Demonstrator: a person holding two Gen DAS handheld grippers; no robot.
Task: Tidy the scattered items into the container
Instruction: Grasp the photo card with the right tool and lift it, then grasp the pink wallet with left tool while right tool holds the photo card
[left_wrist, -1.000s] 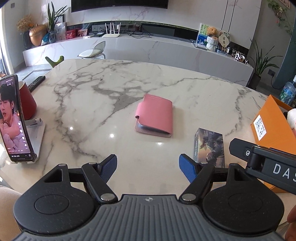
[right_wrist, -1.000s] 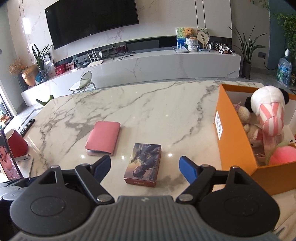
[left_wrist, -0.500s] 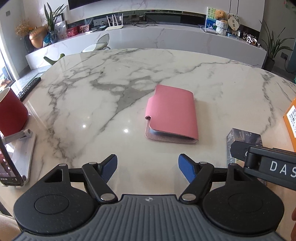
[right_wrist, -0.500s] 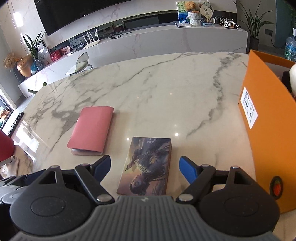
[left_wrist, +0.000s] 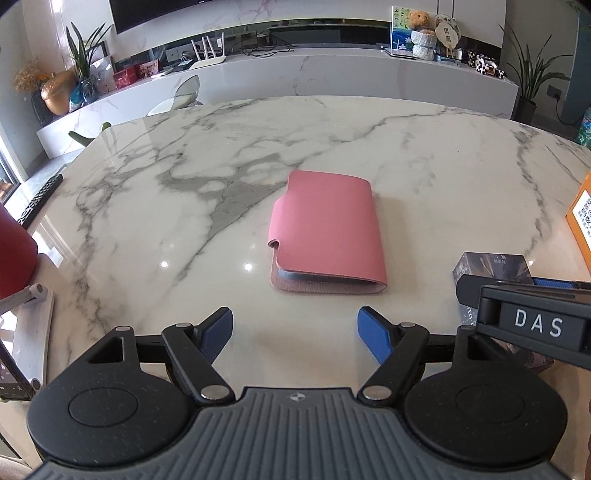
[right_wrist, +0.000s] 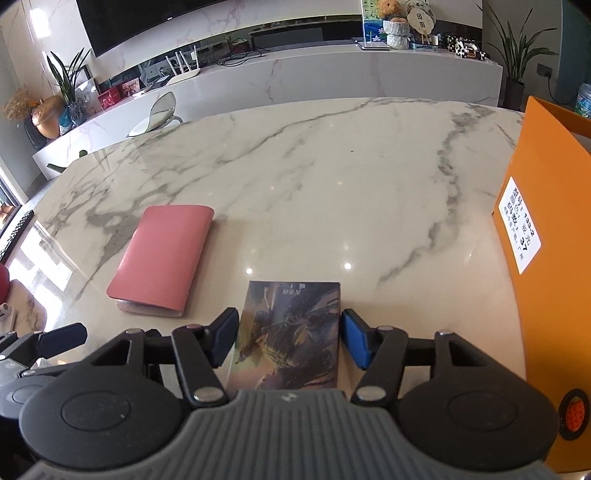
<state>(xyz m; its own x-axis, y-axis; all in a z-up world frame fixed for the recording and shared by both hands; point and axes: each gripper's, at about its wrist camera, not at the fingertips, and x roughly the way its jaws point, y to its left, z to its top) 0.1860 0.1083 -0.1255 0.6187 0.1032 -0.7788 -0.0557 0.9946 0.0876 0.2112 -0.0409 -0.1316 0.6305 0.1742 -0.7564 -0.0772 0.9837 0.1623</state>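
Open marble table (left_wrist: 332, 125) beyond and left of the pink wallet (left_wrist: 328, 232); bare strip between wallet and left gripper (left_wrist: 295, 334), jaws wide with nothing between them. Right gripper (right_wrist: 290, 341) straddles the card box (right_wrist: 291, 332), jaws just closing in, pads at its sides. Orange box (right_wrist: 546, 266) walls off the right side. Wallet lies just left of card box, narrow gap. Red cup (left_wrist: 14, 258) and phone stand (left_wrist: 26, 325) crowd the left edge.

Both wrist views low over table (left_wrist: 332, 122), angled down, sharing pink wallet (left_wrist: 328, 229)
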